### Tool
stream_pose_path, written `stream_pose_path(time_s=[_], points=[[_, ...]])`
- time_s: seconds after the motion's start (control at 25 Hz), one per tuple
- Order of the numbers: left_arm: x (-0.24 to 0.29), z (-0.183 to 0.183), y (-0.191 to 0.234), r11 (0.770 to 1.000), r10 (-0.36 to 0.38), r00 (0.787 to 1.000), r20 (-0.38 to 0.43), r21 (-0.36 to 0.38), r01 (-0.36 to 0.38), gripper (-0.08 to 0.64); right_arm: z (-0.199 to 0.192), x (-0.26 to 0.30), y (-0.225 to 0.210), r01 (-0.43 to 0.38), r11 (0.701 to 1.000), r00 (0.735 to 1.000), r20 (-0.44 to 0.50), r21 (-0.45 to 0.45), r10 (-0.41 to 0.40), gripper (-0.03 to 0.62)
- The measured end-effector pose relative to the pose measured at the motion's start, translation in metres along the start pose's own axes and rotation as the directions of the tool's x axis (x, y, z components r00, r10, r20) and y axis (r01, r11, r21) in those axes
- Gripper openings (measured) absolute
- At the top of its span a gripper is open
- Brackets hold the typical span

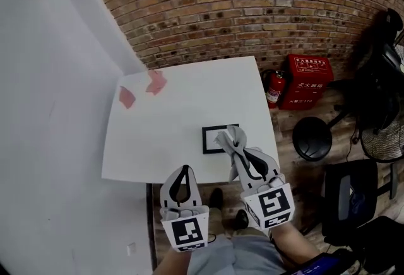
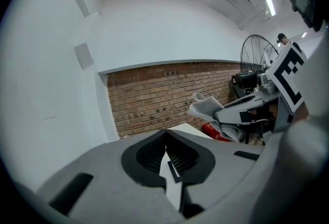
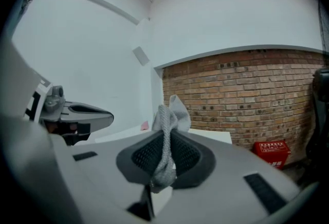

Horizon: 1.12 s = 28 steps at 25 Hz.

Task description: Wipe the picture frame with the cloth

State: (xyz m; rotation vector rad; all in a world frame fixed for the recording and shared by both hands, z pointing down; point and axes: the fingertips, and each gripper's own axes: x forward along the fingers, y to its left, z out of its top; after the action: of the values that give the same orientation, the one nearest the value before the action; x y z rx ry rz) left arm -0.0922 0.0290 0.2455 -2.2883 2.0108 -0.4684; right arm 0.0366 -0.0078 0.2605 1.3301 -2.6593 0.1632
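While you hold both tools over the near edge of the white table, the picture frame lies flat on it, close to that edge and over on the right side. It is a small dark frame with a pale middle.

Your right gripper is squeezed shut on the grey cloth. In the right gripper view you can see the cloth pinched between the two dark pads of the right gripper, with a loose bunch sticking up past the tips and a bit hanging down behind. In the head view that bunch sits in front of the right side of the frame. You cannot tell from any view if the cloth is touching the frame or is held above it.

Your left gripper is to the left of the right one and closer to you. It is just off the table edge, near the frame but not over it. In the left gripper view its jaws are together, tips touching, with nothing held in them. Through the small gap lower down you can see a bit of the table and a dark edge of the frame.

Two pink scraps lie at the far left corner of the table, well away from the frame. Behind the table is a brick wall.
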Motion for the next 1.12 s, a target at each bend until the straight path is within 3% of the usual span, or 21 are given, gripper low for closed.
stream_pose_path(time_s=[0.2,0.48,0.8,1.12], points=[[0.033,-0.018,0.021,0.999,-0.019,1.0,-0.024,-0.037,0.018,0.009,-0.02,0.044,0.012,-0.017,1.0,0.998,-0.059,0.018,0.018,0.038],[0.071,-0.068,0.04,0.995,-0.063,0.99,-0.128,-0.084,0.053,0.009,-0.066,0.098,0.036,-0.054,0.997,0.986,-0.153,0.051,0.061,0.038],[0.097,-0.128,0.056,0.988,-0.116,0.959,-0.257,-0.128,0.085,0.009,-0.121,0.138,0.055,-0.064,0.995,0.958,-0.275,0.074,0.082,0.038],[0.115,-0.173,0.066,0.986,-0.138,0.934,-0.329,-0.134,0.098,0.009,-0.169,0.16,0.061,-0.066,0.995,0.935,-0.344,0.071,0.087,0.038]])
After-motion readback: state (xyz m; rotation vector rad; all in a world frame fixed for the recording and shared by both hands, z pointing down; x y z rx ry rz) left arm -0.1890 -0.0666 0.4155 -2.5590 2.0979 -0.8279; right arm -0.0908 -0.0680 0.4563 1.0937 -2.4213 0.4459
